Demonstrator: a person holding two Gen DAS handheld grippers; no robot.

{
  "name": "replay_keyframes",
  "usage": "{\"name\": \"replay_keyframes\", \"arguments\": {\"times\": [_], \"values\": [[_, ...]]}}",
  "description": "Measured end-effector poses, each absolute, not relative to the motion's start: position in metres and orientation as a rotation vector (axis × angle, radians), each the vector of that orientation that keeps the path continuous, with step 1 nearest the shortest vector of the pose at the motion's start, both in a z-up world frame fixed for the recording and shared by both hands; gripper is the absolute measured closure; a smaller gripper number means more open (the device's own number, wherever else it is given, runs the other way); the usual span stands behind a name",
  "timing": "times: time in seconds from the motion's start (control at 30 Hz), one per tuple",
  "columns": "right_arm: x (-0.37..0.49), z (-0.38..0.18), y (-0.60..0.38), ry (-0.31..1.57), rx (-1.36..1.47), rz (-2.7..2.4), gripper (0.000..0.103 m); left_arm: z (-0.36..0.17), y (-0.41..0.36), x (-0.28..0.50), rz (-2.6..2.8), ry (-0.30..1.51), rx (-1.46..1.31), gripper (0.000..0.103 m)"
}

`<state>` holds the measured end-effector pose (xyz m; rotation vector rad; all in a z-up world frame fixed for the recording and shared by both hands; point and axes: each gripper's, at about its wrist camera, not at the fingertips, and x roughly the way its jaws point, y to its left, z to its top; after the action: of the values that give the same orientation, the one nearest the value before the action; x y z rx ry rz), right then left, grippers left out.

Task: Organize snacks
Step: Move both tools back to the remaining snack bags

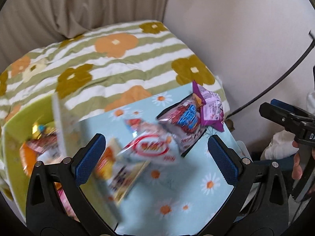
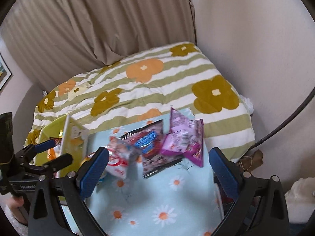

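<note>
Left gripper fingers apart; snack packets motion-blurred.

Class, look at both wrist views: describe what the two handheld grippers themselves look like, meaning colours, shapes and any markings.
The left gripper and the right gripper match: black plastic frames with triangular cut-outs, silver round rivets, and two angled fingers faced with ribbed blue pads. Seen from the side, each body carries white lettering, too cropped or blurred to read. No sleeve is visible.
</note>
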<state>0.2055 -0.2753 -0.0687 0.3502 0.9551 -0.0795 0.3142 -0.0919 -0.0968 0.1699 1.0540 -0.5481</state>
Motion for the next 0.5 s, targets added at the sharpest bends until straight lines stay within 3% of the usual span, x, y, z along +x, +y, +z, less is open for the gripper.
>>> {"name": "replay_keyframes", "arguments": {"times": [0.23,0.5], "values": [[0.254,-0.125,-0.328,1.066,0.483,-0.017,0.002,-0.15,-0.167,0.361,-0.598,1.152,0.305,0.0],[0.298,-0.195,-0.346,1.223,0.601,0.021,0.002,-0.21,-0.202,0.382,-0.632,1.269,0.426,0.0]]}}
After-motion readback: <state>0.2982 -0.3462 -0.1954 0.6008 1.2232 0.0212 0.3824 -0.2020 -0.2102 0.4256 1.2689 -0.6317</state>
